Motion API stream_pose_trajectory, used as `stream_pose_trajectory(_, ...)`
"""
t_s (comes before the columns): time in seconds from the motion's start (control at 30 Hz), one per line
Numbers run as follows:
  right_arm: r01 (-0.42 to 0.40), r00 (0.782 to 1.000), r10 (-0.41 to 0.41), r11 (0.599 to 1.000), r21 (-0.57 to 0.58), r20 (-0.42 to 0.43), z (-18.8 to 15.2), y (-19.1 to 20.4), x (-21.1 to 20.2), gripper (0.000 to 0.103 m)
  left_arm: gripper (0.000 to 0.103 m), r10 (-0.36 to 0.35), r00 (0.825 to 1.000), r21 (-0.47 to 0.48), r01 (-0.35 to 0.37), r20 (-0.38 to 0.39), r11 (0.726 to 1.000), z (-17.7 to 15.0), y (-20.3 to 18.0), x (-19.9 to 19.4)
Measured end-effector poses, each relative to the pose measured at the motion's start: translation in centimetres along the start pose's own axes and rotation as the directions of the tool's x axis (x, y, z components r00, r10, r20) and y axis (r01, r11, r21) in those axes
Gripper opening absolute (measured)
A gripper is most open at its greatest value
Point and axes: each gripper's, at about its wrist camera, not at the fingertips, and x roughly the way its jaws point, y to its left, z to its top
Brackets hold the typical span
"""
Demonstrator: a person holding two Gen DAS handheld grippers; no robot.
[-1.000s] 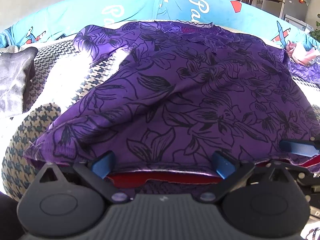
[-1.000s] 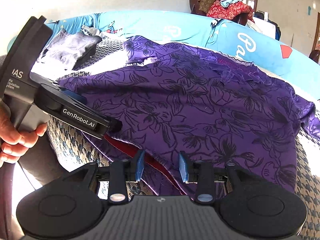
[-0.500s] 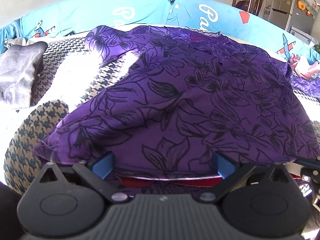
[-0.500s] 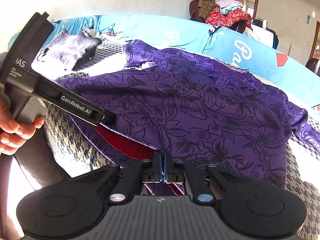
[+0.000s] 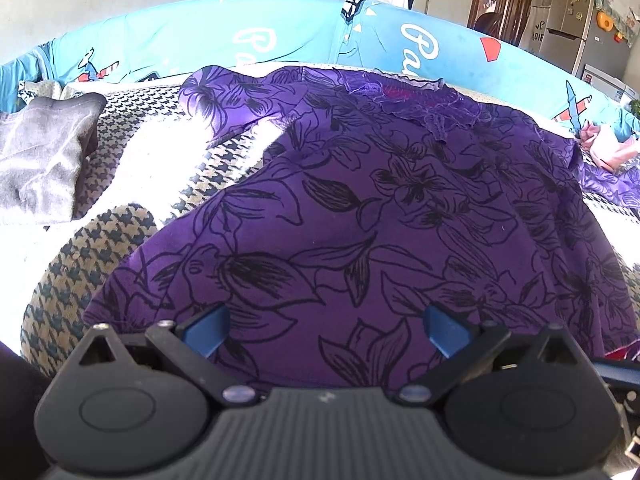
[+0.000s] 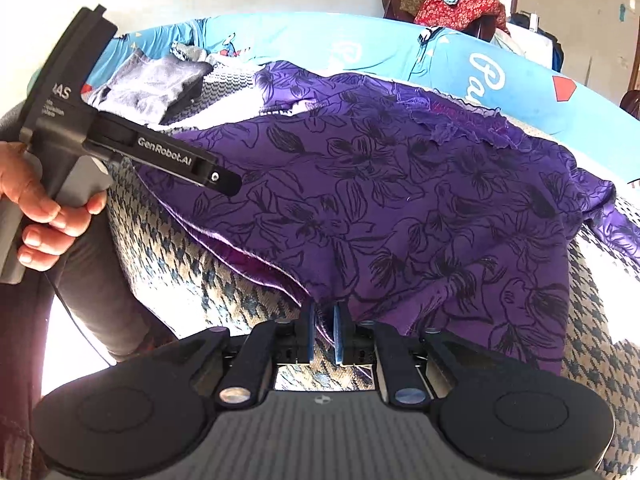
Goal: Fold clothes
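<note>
Here, purple floral garment lying spread across houndstooth-covered surface, neckline toward turquoise bedding at back. Right gripper pinching near hem of garment, blue pads almost touching with fabric between. Left gripper hovering over hem, fingers spread wide, gripping nothing. Person's hand clutching left gripper's handle. Grey folded cloth sitting beside garment, at far left
</note>
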Motion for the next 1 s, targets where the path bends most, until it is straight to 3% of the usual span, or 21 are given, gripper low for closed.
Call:
stream_pose_trajectory(0.17, 0.093, 0.994, -0.098, 0.99, 0.109, 0.038, 0.0, -1.4, -0.9, 0.011, 0.103, 0.006, 1.0, 0.005, -0.006, 0.0, 1.0, 0.2, -0.3, 0.3)
stream_pose_trajectory(0.33, 0.181, 0.979, -0.199, 0.954, 0.239, 0.05, -0.2, -3.4, -1.9, 0.017, 0.103, 0.002, 1.0, -0.002, -0.002, -0.003, 1.0, 0.4, -0.5, 0.6)
stream_pose_trajectory(0.5, 0.201, 0.975, -0.221, 0.924, 0.325, 0.025, -0.9, -4.8, -2.8, 0.017, 0.103, 0.001, 1.0, -0.002, -0.002, -0.004, 1.0, 0.5, -0.8, 0.8)
stream_pose_trajectory(0.7, 0.308, 0.95, -0.306, 0.902, 0.303, -0.056, -1.7, -4.7, -3.0, 0.017, 0.103, -0.021, 1.0, 0.012, 0.021, -0.004, 1.0, 0.7, -1.5, 1.0)
stream_pose_trajectory(0.8, 0.357, 0.934, -0.345, 0.896, 0.263, -0.091, -1.9, -4.4, -2.8, 0.022, 0.103, -0.049, 0.999, 0.04, 0.05, -0.002, 0.998, 0.7, -2.4, 1.1)
stream_pose_trajectory(1.0, 0.343, 0.933, -0.316, 0.927, 0.154, -0.172, -1.6, -4.2, -1.8, 0.028, 0.103, -0.062, 0.998, 0.058, 0.062, -0.012, 0.996, 0.8, -3.3, 1.5)
